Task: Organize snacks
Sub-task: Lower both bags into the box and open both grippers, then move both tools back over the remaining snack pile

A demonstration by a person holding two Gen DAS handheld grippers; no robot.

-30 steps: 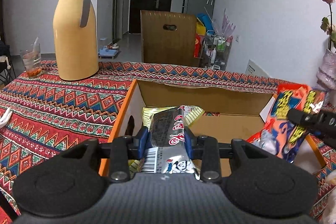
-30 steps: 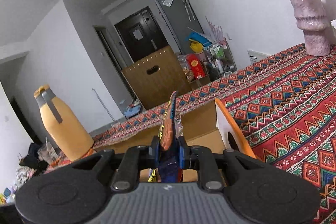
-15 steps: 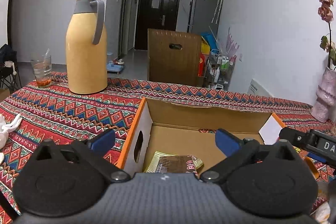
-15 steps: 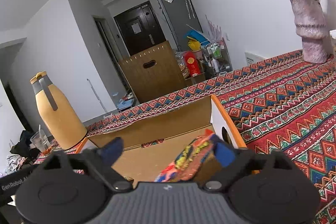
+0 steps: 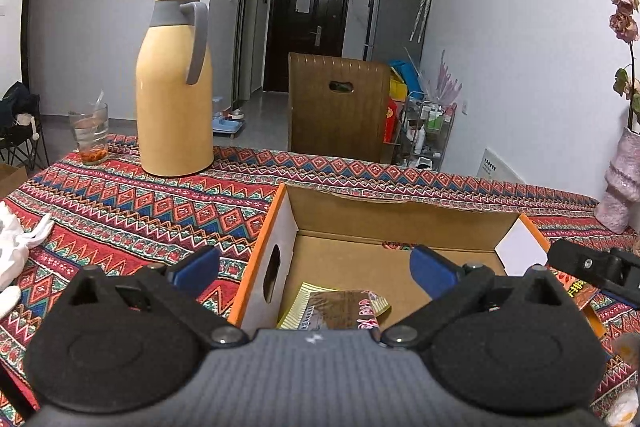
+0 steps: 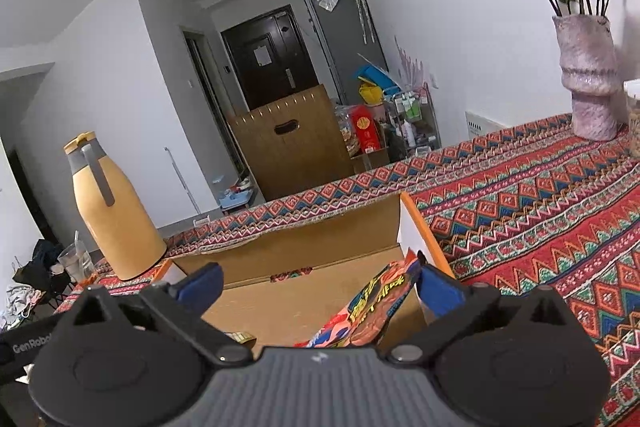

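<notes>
Inside, the corrugated cardboard box (image 5: pixel 360 219) with orange edges sits on the woven zigzag-patterned table (image 5: pixel 120 211). Left claw (image 5: pixel 314 267) gapes wide, empty, above a crinkly foil snack packet (image 5: pixel 340 311) lying flat on the box floor. Right claw (image 6: pixel 320 281) is spread too, a glossy orange packet (image 6: pixel 372 311) leaning loose by its right finger

Even, soft indoor light falls from overhead; shadows are faint. Both views are sharp, bending strongly toward dark corners.
</notes>
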